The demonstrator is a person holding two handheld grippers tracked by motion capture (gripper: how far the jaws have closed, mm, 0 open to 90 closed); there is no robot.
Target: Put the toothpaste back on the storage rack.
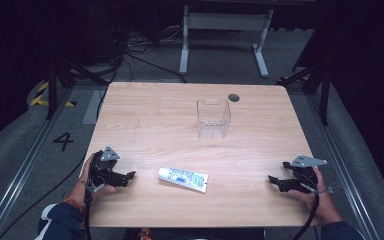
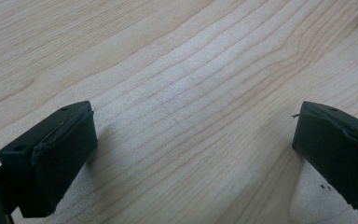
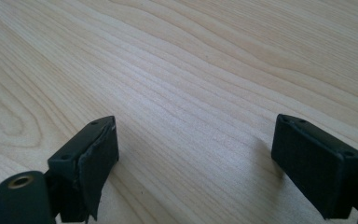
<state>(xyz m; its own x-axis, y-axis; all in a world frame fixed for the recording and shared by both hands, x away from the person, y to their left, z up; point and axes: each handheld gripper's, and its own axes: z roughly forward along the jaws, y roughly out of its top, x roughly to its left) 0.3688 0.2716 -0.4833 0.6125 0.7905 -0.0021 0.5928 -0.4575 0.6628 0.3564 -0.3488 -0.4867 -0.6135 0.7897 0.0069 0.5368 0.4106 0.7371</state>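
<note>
Clear plastic container stands upright at the far centre of the desk; I see nothing inside it. Toothpaste tube lies flat near the front edge, between my two tools and apart from both. Left hand-held gripper rests low at front left, jaws spread wide. Right hand-held gripper at front right, jaws likewise wide apart, pointing inward.

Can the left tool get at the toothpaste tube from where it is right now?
Probably yes. The left tool is open and points toward the toothpaste tube, with bare table between them. The clear container stands farther back, out of the way.
</note>
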